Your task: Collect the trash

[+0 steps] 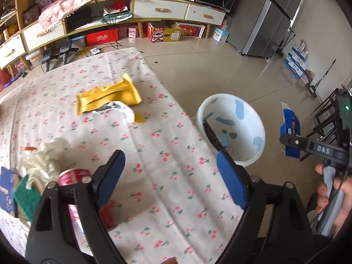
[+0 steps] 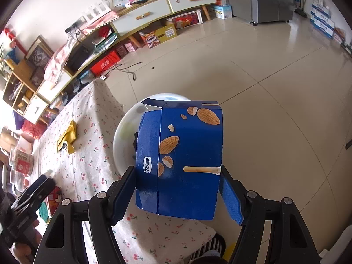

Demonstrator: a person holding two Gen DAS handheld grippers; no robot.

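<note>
My right gripper [image 2: 178,176] is shut on a blue almond snack box [image 2: 182,154] and holds it over the white bin [image 2: 123,132] that stands on the floor by the table edge. The left wrist view shows the same box [image 1: 290,132] in the air to the right of the bin [image 1: 231,129]. My left gripper [image 1: 169,162] is open and empty above the cherry-print tablecloth [image 1: 154,154]. On the table lie a yellow wrapper [image 1: 107,99] with crumpled foil [image 1: 123,110], crumpled white tissue [image 1: 44,160], a red can [image 1: 72,176] and a green sponge [image 1: 26,195].
A blue carton [image 1: 6,189] lies at the table's left edge. A long TV cabinet [image 1: 143,13] with boxes under it runs along the far wall. A grey fridge [image 1: 270,17] stands at the back right. Black chairs [image 1: 325,121] stand to the right.
</note>
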